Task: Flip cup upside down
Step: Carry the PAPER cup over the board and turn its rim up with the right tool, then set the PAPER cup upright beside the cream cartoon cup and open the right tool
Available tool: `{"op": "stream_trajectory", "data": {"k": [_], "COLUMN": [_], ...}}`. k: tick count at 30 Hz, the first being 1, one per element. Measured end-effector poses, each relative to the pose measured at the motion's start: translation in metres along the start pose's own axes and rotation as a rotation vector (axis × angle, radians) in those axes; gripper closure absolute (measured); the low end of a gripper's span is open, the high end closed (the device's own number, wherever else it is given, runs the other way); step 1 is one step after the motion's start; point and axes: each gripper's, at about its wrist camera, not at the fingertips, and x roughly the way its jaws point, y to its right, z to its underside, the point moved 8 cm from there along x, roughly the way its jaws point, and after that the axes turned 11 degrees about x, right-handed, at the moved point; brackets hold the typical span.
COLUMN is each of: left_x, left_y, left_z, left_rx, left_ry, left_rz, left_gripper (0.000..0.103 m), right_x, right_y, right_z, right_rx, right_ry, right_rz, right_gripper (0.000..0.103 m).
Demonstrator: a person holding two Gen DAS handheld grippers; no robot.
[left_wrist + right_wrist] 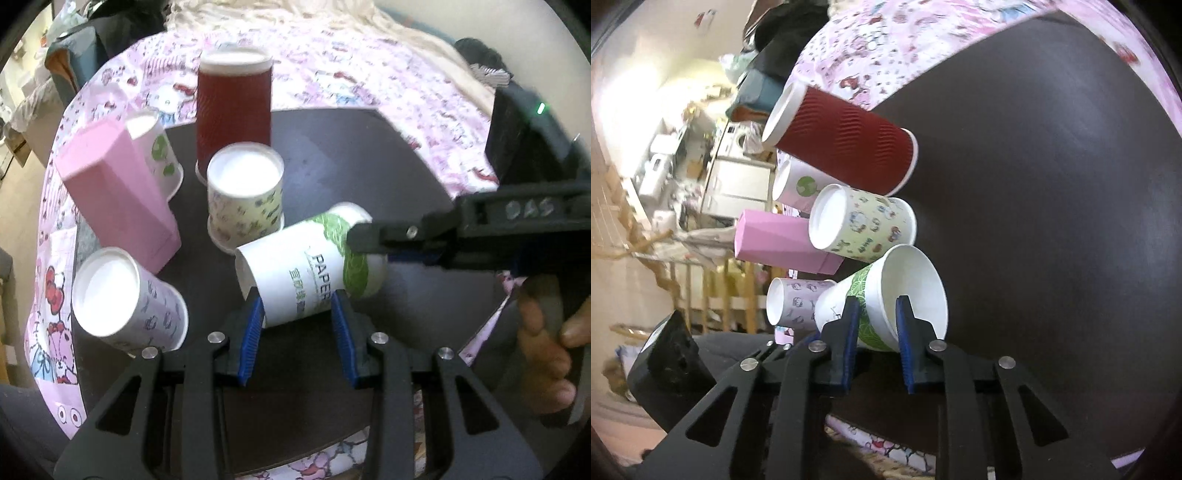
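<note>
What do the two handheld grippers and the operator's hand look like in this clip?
Both the left gripper and the right gripper have black angular frames with cutouts, silver pivot pins and ribbed blue finger pads. In the left wrist view, the right gripper's body carries handwritten "DAS" and a green light. The bare hand shows no sleeve.

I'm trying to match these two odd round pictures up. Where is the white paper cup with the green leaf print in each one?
Left wrist view: the white paper cup with the green leaf print lies tilted at lower centre, between the left gripper's blue pads.
Right wrist view: the same cup sits at lower centre, open mouth towards the camera, the right gripper pinching its wall.
Shared landmark: the tall ribbed dark red cup.
</note>
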Motion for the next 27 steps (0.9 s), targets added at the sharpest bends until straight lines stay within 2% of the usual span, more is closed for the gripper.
{"op": "stream_trajectory", "data": {"k": [3, 5, 6, 9, 14, 15, 16, 18, 19, 22, 27], "left_x": [-0.008, -0.009, -0.008, -0.006, -0.002, -0.004, -0.005, -0.011, -0.012, -0.02, -0.057], "left_y": [0.009, 0.011, 0.016, 0.023, 0.032, 0.032, 0.032, 0.033, 0.034, 0.028, -0.001], "left_z": [-0.008, -0.012, -0.016, -0.022, -0.029, -0.027, -0.027, -0.027, -0.028, -0.032, -0.032], "left_rx": [0.024, 0.047, 0.066, 0.104, 0.129, 0.127, 0.125, 0.124, 0.128, 0.115, 0.072], "left_ry": [0.028, 0.04, 0.039, 0.038, 0.023, 0.021, 0.023, 0.036, 0.042, 0.053, 0.099], "left_rz": [0.006, 0.012, 0.02, 0.033, 0.037, 0.04, 0.046, 0.057, 0.057, 0.043, 0.015], "left_gripper": [0.069, 0.069, 0.069, 0.069, 0.069, 0.067, 0.059, 0.051, 0.051, 0.05, 0.05], "right_x": [-0.007, -0.013, -0.017, -0.028, -0.044, -0.046, -0.048, -0.054, -0.058, -0.068, -0.063], "right_y": [0.009, 0.015, 0.02, 0.031, 0.055, 0.058, 0.061, 0.058, 0.053, 0.04, 0.031], "right_z": [0.0, 0.0, -0.002, -0.006, -0.011, -0.011, -0.012, -0.015, -0.017, -0.03, -0.05], "right_rx": [0.042, 0.061, 0.061, 0.068, 0.089, 0.094, 0.09, 0.08, 0.073, 0.028, 0.046], "right_ry": [0.017, 0.029, 0.047, 0.093, 0.141, 0.146, 0.153, 0.182, 0.19, 0.252, 0.228], "right_rz": [-0.013, 0.0, 0.033, 0.093, 0.204, 0.218, 0.231, 0.209, 0.184, 0.181, 0.127], "right_gripper": [0.081, 0.065, 0.056, 0.05, 0.05, 0.05, 0.05, 0.05, 0.05, 0.05, 0.05]}}
